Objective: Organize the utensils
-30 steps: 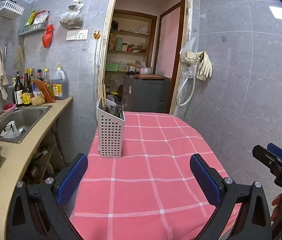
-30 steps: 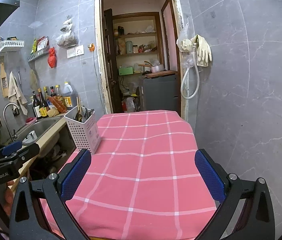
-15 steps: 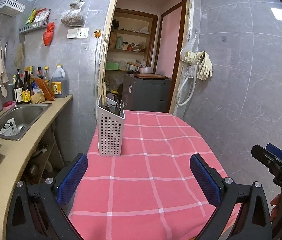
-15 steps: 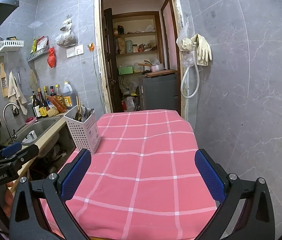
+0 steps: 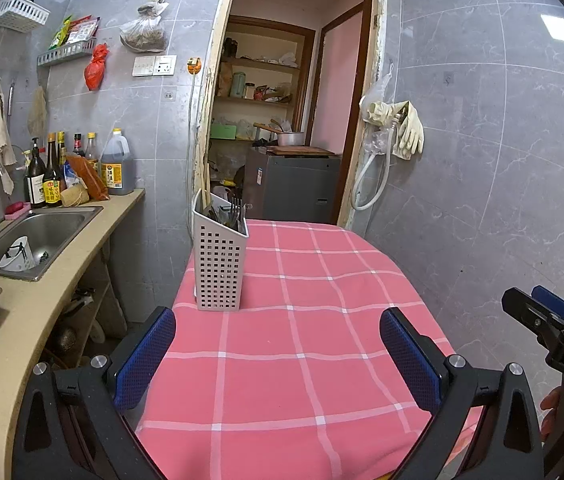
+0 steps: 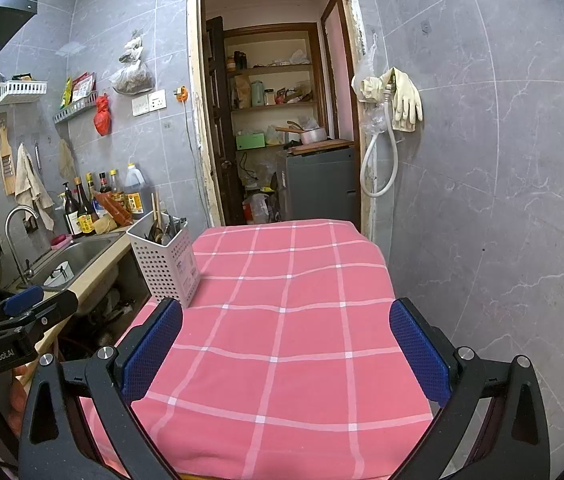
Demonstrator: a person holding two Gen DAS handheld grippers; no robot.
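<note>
A white perforated utensil holder point(image 5: 219, 264) stands on the left side of the table with the pink checked cloth point(image 5: 322, 340). It holds forks, spoons and chopsticks. It also shows in the right wrist view point(image 6: 167, 262). My left gripper point(image 5: 277, 356) is open and empty, above the near part of the table. My right gripper point(image 6: 286, 354) is open and empty, also above the near part of the table. Each gripper shows at the edge of the other's view.
A counter point(image 5: 21, 320) with a steel sink point(image 5: 37, 236), a tap and several bottles point(image 5: 49, 176) runs along the left. A doorway point(image 5: 282, 120) to a pantry lies behind the table. A tiled wall with hanging gloves point(image 5: 402, 128) is at the right.
The left wrist view has shifted slightly, so the counter and wall shelves sit a little differently. Both grippers stay open and empty. The holder has not moved.
</note>
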